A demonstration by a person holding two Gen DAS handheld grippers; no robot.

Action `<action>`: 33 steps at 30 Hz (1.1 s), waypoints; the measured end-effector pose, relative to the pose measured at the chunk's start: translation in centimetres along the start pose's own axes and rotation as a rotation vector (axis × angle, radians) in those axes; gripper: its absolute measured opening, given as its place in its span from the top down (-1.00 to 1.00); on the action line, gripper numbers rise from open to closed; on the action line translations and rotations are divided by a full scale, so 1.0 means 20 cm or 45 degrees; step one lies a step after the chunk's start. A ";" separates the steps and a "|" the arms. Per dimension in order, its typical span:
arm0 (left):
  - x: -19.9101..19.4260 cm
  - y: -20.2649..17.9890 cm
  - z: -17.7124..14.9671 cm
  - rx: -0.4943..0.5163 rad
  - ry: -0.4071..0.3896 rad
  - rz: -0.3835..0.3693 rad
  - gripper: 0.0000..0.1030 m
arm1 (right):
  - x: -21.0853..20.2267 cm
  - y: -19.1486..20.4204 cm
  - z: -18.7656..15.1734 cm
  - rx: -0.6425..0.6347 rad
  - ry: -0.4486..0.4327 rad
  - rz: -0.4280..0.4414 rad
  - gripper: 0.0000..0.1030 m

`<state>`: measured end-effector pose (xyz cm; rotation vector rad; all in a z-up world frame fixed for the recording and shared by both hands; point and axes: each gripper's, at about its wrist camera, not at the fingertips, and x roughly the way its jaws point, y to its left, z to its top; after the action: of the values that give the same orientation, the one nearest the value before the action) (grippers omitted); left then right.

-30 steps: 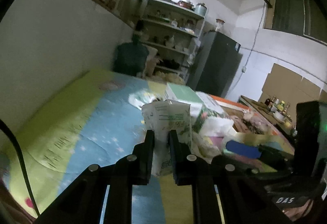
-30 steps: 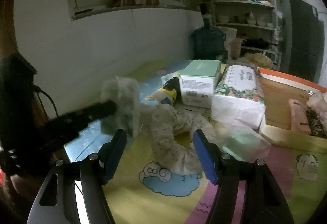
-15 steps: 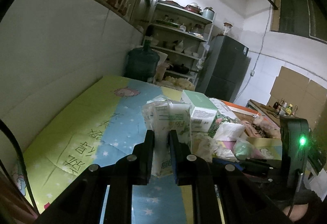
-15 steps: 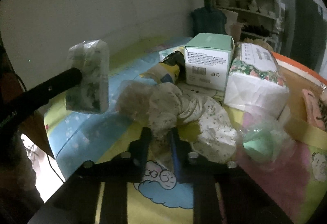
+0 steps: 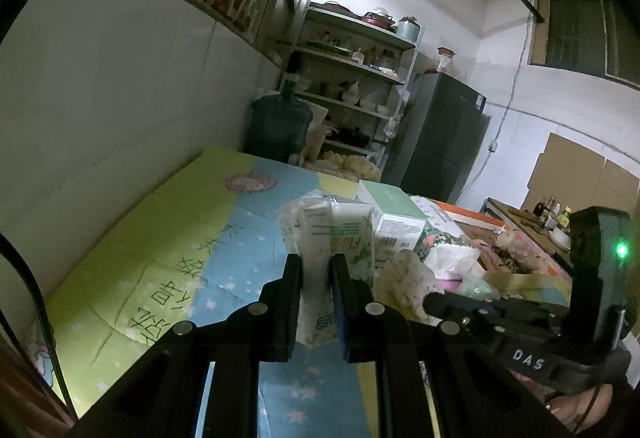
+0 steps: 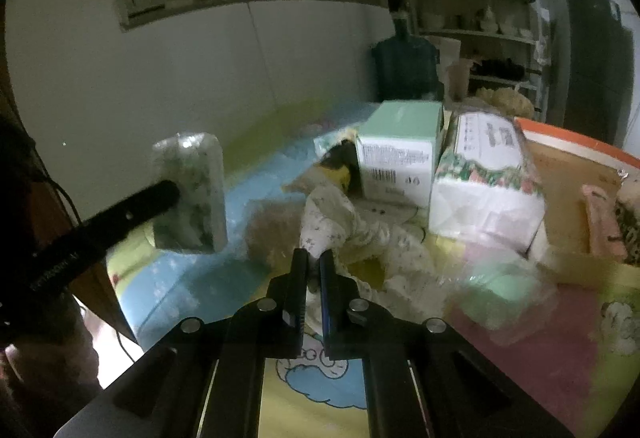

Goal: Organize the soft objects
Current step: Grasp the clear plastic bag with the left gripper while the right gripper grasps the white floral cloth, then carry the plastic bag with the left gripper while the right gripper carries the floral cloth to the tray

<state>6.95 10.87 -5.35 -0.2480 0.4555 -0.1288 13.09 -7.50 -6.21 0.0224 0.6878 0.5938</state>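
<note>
Left tongs [image 5: 316, 270]: clamped on one plastic-wrapped tissue pack [image 5: 332, 234], held upright above the surface [image 5: 160, 250] with its patterned cover. The right wrist view shows the same pack [image 6: 190, 194] from the side, clear of the surface and to the left of the green box [image 6: 400, 154], with the left tongs' arm [image 6: 100, 226] reaching in from the left edge.

Right tongs [image 6: 314, 266]: jaws have just been closing and now stand nearly together, pinching a fold of the floral cloth [image 6: 340, 226]. The cloth lies in front of the green box, touching the surface. The left wrist view shows only the cloth's upper part [image 5: 408, 274], to the right of the pack; the grip point is hidden there behind the right tongs' body [image 5: 520, 322].

Count, right wrist view: one green box, one floral-printed tissue block [image 6: 484, 182] just to its right, one pale green item in clear wrap [image 6: 504, 286] nearer the camera than the block, one orange-rimmed tray [image 6: 576, 142] to the right of the block. A dark-and-yellow item [image 6: 336, 166] lies against the box's left side; it cannot be identified. Behind the box stands one water jug [image 6: 404, 66].
</note>
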 end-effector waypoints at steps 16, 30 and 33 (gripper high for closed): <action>-0.04 -0.13 0.07 0.062 -0.051 -0.042 0.70 | -0.28 -0.02 0.10 0.048 -0.184 0.093 0.88; -0.04 -0.32 0.13 0.155 -0.075 -0.090 0.70 | -0.51 -0.06 0.16 0.050 -0.325 0.078 0.89; -0.03 -0.37 0.15 0.173 -0.079 -0.108 0.70 | -0.55 -0.08 0.16 0.056 -0.345 0.073 0.88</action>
<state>7.23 4.59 -0.46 -0.1378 0.3728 -0.2338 9.02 -13.94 2.42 0.1614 0.4380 0.6171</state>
